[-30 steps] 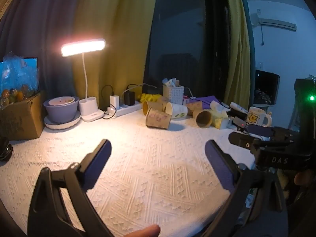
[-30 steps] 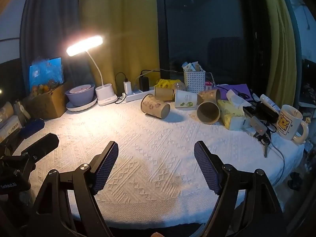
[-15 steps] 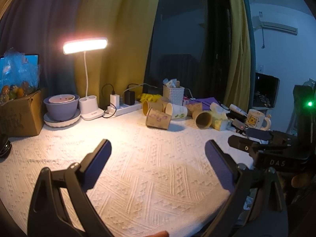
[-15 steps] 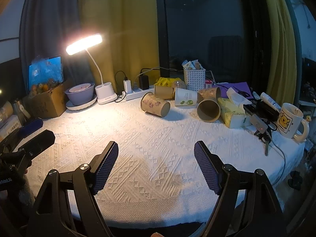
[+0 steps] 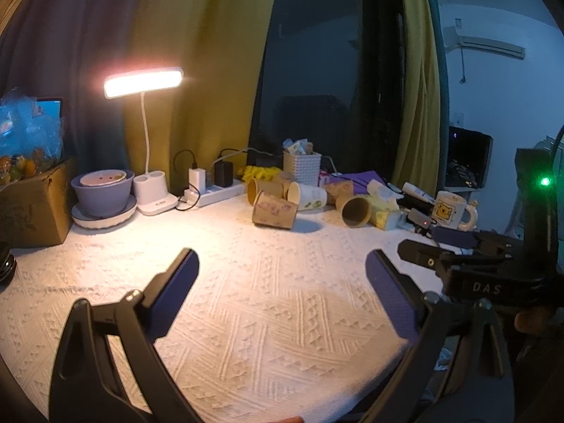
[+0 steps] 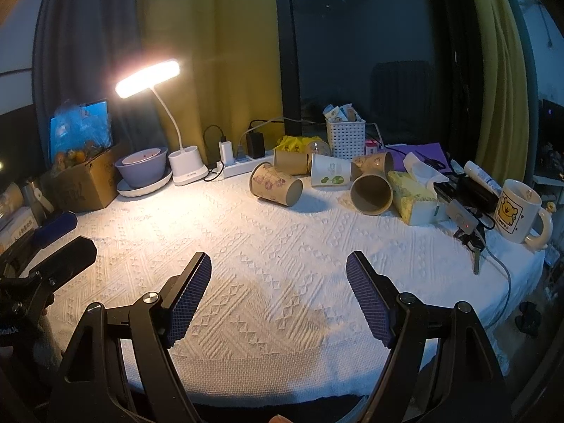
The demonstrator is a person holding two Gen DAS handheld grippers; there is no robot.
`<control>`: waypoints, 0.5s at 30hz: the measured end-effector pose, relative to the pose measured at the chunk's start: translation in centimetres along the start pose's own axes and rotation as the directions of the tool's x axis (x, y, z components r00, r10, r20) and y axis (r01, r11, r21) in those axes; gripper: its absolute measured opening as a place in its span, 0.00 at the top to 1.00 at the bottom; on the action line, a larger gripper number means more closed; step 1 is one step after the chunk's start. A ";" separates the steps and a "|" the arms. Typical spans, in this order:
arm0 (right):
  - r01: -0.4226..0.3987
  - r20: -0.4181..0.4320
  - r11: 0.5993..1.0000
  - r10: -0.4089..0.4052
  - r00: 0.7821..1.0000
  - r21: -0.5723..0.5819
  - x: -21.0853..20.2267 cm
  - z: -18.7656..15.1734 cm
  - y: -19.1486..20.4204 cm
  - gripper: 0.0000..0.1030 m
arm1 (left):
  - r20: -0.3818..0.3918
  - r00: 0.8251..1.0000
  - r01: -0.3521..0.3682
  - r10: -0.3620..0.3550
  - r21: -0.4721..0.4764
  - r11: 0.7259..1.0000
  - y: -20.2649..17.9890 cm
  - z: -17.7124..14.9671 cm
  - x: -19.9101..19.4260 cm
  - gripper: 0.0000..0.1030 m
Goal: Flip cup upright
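Several paper cups lie on their sides at the back of the white tablecloth. The nearest brown printed cup (image 5: 274, 209) (image 6: 276, 189) lies with its mouth to the right. A white cup (image 6: 330, 175) and another brown cup (image 6: 372, 194) lie beside it. My left gripper (image 5: 282, 292) is open and empty over the near cloth. My right gripper (image 6: 278, 298) is open and empty near the front edge, and it shows at the right of the left wrist view (image 5: 454, 243).
A lit desk lamp (image 6: 183, 172), a purple bowl on a plate (image 6: 141, 169), a cardboard box (image 6: 84, 183), a power strip (image 6: 243, 167), a white basket (image 6: 345, 137), a tissue pack (image 6: 416, 197), keys (image 6: 472, 236) and a bear mug (image 6: 518, 211) ring the cloth.
Both grippers have drifted slightly forward over the table. Both stay open and the cups have not moved.
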State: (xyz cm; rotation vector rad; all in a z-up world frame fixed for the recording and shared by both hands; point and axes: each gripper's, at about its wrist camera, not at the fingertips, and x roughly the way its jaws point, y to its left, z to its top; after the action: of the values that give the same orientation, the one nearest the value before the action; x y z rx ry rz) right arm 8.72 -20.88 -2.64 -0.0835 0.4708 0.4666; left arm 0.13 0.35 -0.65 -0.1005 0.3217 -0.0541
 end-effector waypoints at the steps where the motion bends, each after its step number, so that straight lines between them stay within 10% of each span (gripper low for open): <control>1: -0.001 -0.001 1.000 0.001 1.000 0.000 0.0 0.0 0.0 0.21 | 0.000 1.000 0.001 -0.001 0.000 1.000 0.0 0.0 0.0 0.06; 15: -0.002 -0.006 1.000 0.002 1.000 0.003 0.2 -0.2 0.1 0.21 | 0.002 1.000 0.012 -0.012 0.006 1.000 -0.2 0.0 -0.1 0.06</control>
State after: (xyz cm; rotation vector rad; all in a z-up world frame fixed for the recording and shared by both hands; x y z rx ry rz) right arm 8.72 -20.81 -2.93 -0.0816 0.4780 0.4676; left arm -0.01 0.17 -0.63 -0.0963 0.3185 -0.0667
